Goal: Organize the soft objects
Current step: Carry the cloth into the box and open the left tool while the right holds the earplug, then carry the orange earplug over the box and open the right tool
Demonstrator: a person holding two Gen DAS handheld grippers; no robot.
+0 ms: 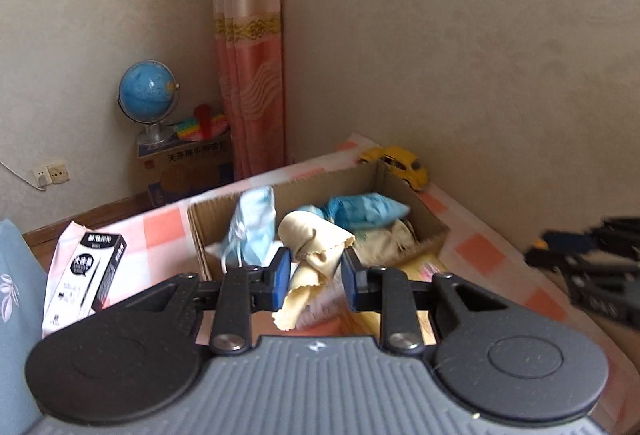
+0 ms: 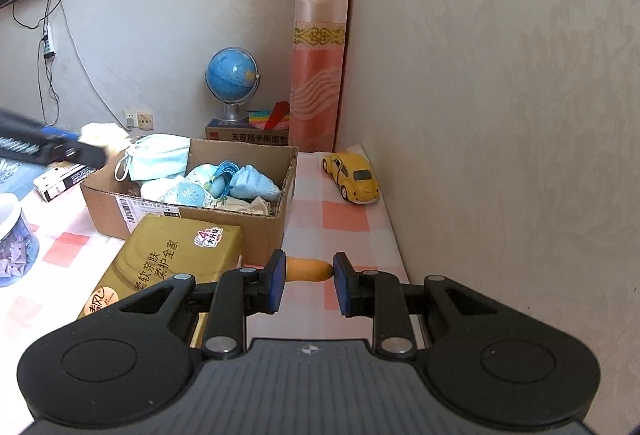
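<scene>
An open cardboard box (image 2: 192, 219) on the checked cloth holds blue face masks (image 2: 160, 157) and other blue and cream soft pieces (image 2: 252, 185). My left gripper (image 1: 316, 263) is shut on a cream cloth (image 1: 316, 235), which hangs crumpled between its blue pads above the near side of the box (image 1: 400, 187). In the right wrist view that gripper (image 2: 96, 155) is blurred at the box's left corner, the cream cloth (image 2: 102, 133) at its tip. My right gripper (image 2: 308, 265) is shut on a small orange object (image 2: 312, 271), right of the box and above the cloth.
A gold tissue pack (image 2: 172, 267) lies against the box's front. A yellow toy car (image 2: 354, 177) stands by the wall on the right. A black-and-white carton (image 1: 86, 275) lies left of the box, and a clear jar (image 2: 12, 235) stands at far left. A globe (image 2: 232, 77) stands behind.
</scene>
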